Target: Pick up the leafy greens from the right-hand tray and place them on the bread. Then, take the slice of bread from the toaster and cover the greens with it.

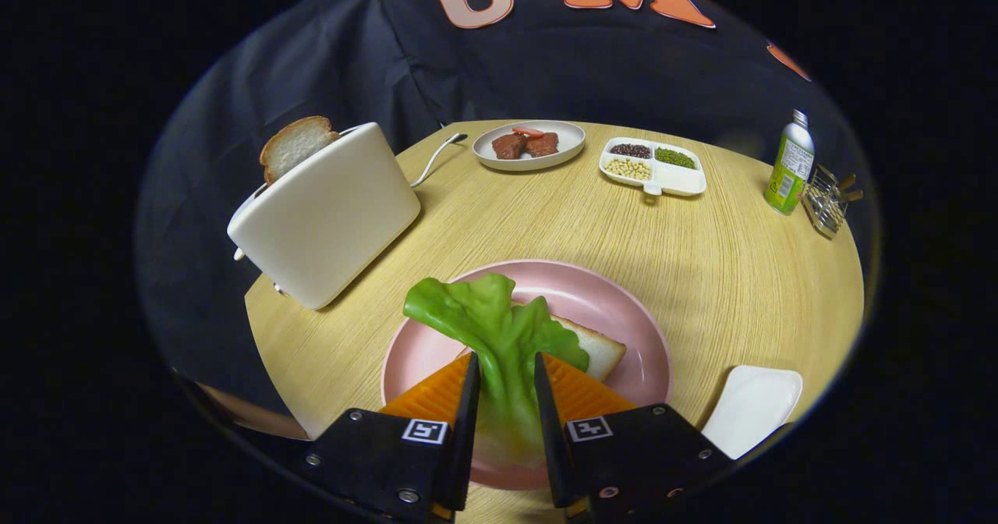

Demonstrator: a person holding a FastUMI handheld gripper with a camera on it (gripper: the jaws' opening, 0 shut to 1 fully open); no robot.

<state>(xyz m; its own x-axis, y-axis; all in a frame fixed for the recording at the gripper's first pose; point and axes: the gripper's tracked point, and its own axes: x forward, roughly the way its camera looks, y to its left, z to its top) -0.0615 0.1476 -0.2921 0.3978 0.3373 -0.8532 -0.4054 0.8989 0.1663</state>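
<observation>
The leafy greens [499, 329] are a glossy, rubbery-looking bunch, bright green in the ruffled leaves and paling to a whitish green at the stalk. The stalk end sits between the two fingers of the gripper [503, 376], and both fingers press against it, so the tool is clenched on the greens. The leaves fan out ahead of the fingertips, one lobe curling toward the toaster [327, 216], the other lying over the slice of bread [596, 348].

That slice is pale with a light brown crust and lies on the pink plate [616, 306], just ahead of the fingers; the greens cover much of it, and whether they rest on it or hang just above it cannot be told. The plate sits on a round, light wood-grain table [546, 220].

Beyond the plate, the cream toaster stands tilted in the view, with a second slice of bread [294, 146] poking up from its slot. Its cord [437, 157] trails off across the tabletop. Farther back is a pale plate of brown meat pieces [530, 146] and, beside it, a divided white dish of beans and seeds [653, 167]. Toward the table's far edge stand a green-labelled bottle [790, 164] and a small wire rack [826, 200]. Near the gripper, beside the pink plate, lies a white tray [752, 407].
</observation>
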